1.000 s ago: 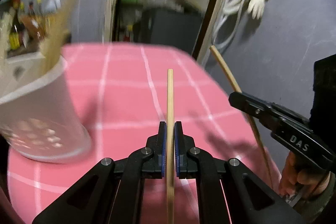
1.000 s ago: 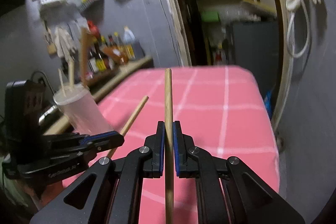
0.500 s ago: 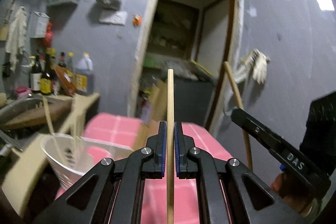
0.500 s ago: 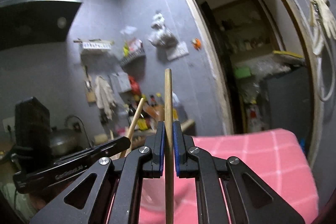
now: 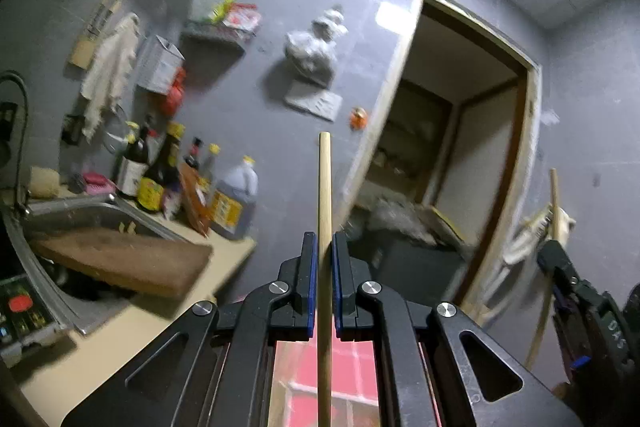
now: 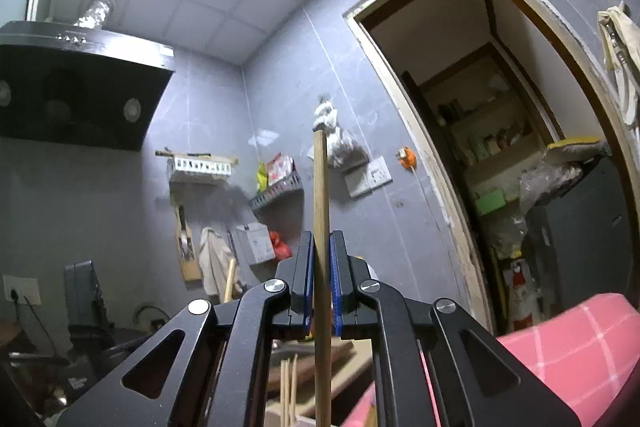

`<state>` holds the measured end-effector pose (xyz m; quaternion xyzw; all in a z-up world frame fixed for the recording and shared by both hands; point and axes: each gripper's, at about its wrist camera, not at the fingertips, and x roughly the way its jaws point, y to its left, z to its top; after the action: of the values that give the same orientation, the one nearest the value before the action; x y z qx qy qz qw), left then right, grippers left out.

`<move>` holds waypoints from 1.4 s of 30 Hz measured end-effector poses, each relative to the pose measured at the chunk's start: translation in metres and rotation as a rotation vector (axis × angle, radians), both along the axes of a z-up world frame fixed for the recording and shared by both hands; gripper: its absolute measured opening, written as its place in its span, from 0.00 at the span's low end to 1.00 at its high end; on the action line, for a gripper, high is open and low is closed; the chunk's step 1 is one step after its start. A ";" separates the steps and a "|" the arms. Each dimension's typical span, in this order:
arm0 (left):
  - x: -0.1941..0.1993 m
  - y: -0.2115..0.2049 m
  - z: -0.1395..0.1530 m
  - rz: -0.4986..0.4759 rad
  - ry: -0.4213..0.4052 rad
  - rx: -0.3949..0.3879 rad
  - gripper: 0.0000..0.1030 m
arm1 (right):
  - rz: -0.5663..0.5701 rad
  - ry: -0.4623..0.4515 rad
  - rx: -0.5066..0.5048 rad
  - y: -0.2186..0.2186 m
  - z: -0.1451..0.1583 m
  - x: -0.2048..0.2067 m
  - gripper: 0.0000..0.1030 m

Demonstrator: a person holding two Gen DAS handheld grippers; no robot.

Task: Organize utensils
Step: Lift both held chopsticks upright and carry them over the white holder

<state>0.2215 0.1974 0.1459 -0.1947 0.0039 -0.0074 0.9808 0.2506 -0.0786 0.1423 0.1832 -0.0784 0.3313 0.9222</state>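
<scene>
My left gripper (image 5: 324,247) is shut on a pale wooden chopstick (image 5: 324,187) that points up toward the wall. My right gripper (image 6: 321,247) is shut on a darker wooden chopstick (image 6: 321,195), also pointing up. In the left wrist view the right gripper (image 5: 560,267) shows at the right edge with its chopstick (image 5: 554,195) upright. Several chopstick tips (image 6: 289,383) show low in the right wrist view; their holder is hidden. The left gripper's chopstick tip (image 6: 229,279) shows at the left.
The pink checked table (image 6: 560,347) lies low at the right and under the left gripper (image 5: 328,379). A sink with a wooden board (image 5: 120,259) and bottles (image 5: 168,179) stand at the left. A doorway (image 5: 452,147) is ahead. A range hood (image 6: 76,95) hangs at the upper left.
Both grippers have tilted upward with their chopsticks held. The table and the white holder have dropped out of view; walls and ceiling fill the views.
</scene>
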 end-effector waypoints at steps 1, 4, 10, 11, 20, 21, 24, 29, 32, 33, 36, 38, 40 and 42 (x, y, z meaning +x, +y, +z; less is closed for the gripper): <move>0.002 0.006 0.000 0.014 -0.010 0.003 0.05 | -0.005 -0.009 0.004 0.003 0.000 0.002 0.06; 0.005 0.013 -0.003 0.049 -0.034 0.019 0.05 | -0.017 -0.028 0.014 0.009 -0.004 0.008 0.06; 0.012 0.020 -0.008 0.098 -0.063 0.029 0.05 | -0.036 -0.029 0.009 0.017 -0.017 0.017 0.06; 0.013 0.021 -0.009 0.102 -0.065 0.026 0.05 | -0.040 -0.029 0.007 0.017 -0.019 0.018 0.06; 0.018 0.022 -0.024 0.126 -0.062 0.002 0.05 | -0.055 -0.011 0.015 0.019 -0.034 0.027 0.06; 0.019 0.021 -0.026 0.126 -0.058 0.003 0.05 | -0.056 -0.010 0.015 0.019 -0.035 0.028 0.06; 0.020 0.018 -0.033 0.121 -0.047 0.001 0.05 | -0.061 0.000 0.015 0.019 -0.040 0.031 0.06; 0.017 0.012 -0.044 0.118 -0.033 0.005 0.05 | -0.066 0.021 0.004 0.021 -0.048 0.033 0.06; 0.017 0.009 -0.050 0.118 -0.021 0.006 0.05 | -0.068 0.030 -0.010 0.022 -0.051 0.033 0.06; 0.017 0.008 -0.052 0.116 -0.014 0.005 0.05 | -0.067 0.035 -0.018 0.023 -0.053 0.032 0.06; 0.016 0.007 -0.056 0.110 -0.002 0.009 0.05 | -0.070 0.044 -0.035 0.024 -0.055 0.030 0.06; 0.015 0.005 -0.058 0.101 0.008 0.014 0.05 | -0.071 0.061 -0.054 0.024 -0.058 0.029 0.06; 0.014 0.003 -0.061 0.095 0.023 0.018 0.05 | -0.076 0.078 -0.070 0.025 -0.060 0.029 0.06; 0.012 0.001 -0.065 0.086 0.044 0.029 0.05 | -0.083 0.099 -0.091 0.025 -0.062 0.027 0.06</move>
<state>0.2339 0.1982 0.0810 -0.1806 0.0173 0.0392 0.9826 0.2775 -0.0532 0.0800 0.1539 -0.0248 0.2868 0.9452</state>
